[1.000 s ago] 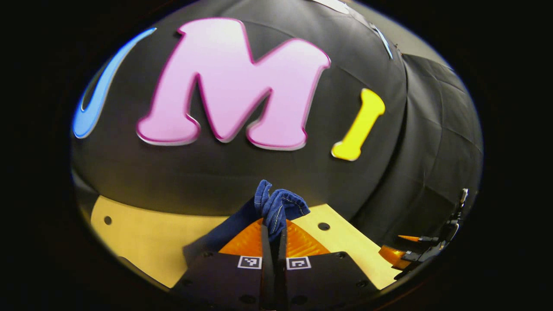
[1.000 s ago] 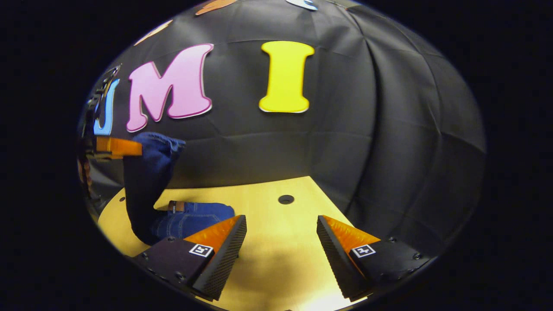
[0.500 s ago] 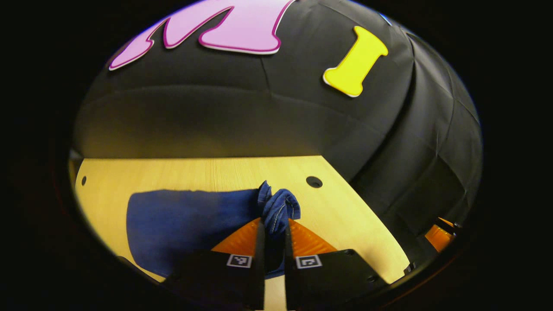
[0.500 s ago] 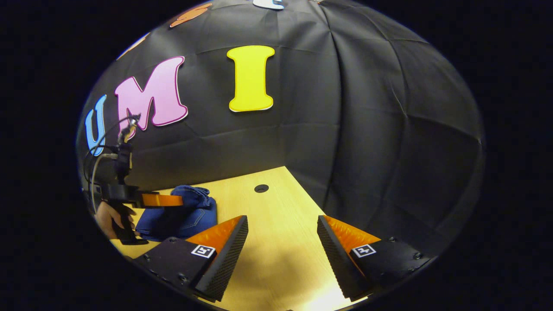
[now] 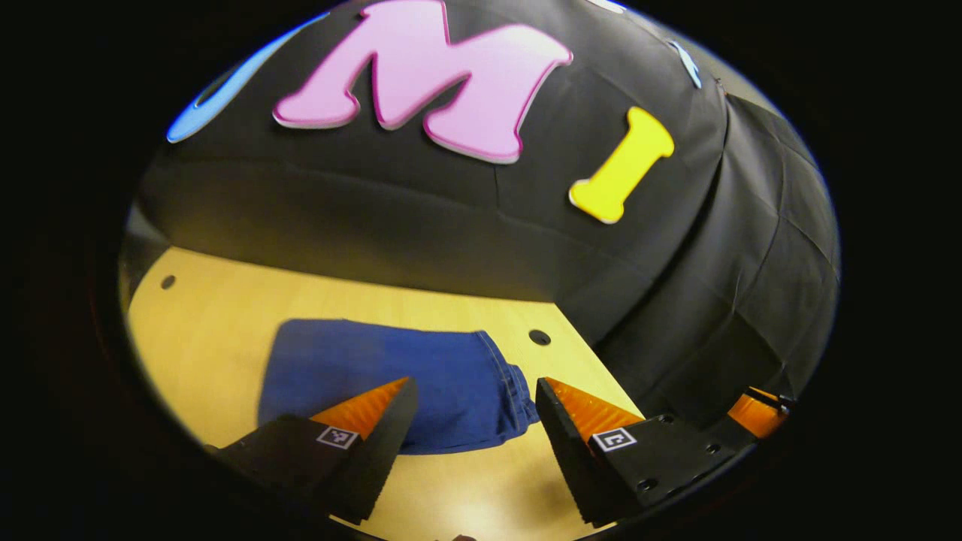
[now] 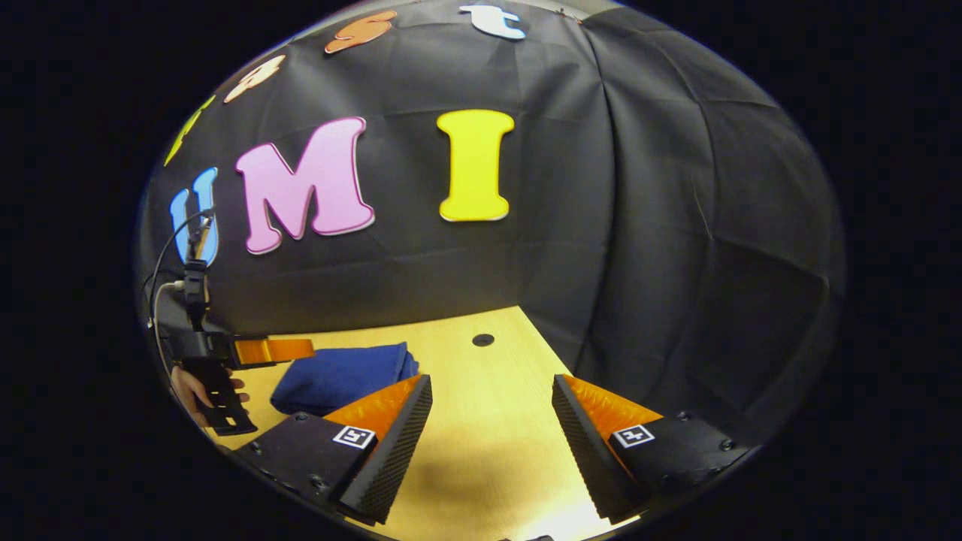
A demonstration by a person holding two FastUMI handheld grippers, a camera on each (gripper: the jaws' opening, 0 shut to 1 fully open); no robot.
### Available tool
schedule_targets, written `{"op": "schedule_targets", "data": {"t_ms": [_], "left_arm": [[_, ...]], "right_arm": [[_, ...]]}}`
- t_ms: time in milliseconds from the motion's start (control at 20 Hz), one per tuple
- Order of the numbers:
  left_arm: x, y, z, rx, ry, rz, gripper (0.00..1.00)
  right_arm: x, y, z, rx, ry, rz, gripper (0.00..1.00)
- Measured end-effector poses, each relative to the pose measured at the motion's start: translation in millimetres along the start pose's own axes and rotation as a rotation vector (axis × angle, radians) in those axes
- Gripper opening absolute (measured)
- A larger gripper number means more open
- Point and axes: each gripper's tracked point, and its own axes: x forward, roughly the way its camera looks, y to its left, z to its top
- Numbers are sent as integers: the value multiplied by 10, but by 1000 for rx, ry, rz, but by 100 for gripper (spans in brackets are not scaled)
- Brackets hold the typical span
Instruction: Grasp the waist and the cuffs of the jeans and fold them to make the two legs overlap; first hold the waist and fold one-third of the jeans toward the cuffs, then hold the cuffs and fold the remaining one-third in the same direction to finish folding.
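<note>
- Denim, dark blue: the jeans [image 5: 391, 387] lie as a flat folded bundle on the pale wooden worktop [image 5: 225, 323], towards its far edge by the booth's black cloth wall [image 5: 421, 225], with a round hole [image 5: 539, 337] in the worktop just off their right end
- Left gripper [image 5: 473, 409] hovers directly over the near edge of the bundle with its jaws spread wide and nothing between them; the cloth lies straight ahead and slightly left of its centre line
- Long axis of the bundle runs across the left gripper view, roughly parallel to the far edge of the worktop, with stitched seam edges gathered at the right end
- Right gripper [image 6: 488, 421] is also spread wide and empty, over bare worktop; the jeans [image 6: 342, 376] lie to its left and a little ahead, so the left gripper is clearly the nearer one
- Judging by the compact shape, the folds look done or nearly so; any tidying would fall to the left gripper
- Left gripper view gives the top face and seam end of the bundle; right gripper view gives its low side profile, plus the left gripper [image 6: 274, 350] from the side and the hand [image 6: 197, 389] holding it, beside the bundle's left end
</note>
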Motion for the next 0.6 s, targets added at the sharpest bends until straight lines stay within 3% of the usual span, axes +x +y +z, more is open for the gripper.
{"op": "schedule_targets", "data": {"t_ms": [300, 600], "left_arm": [[-1858, 607, 604, 78, -204, 119, 97], [-3400, 1024, 587, 117, -312, 242, 96]], "right_arm": [[-806, 689, 465, -51, -79, 89, 98], [-1602, 1286, 584, -102, -155, 155, 98]]}}
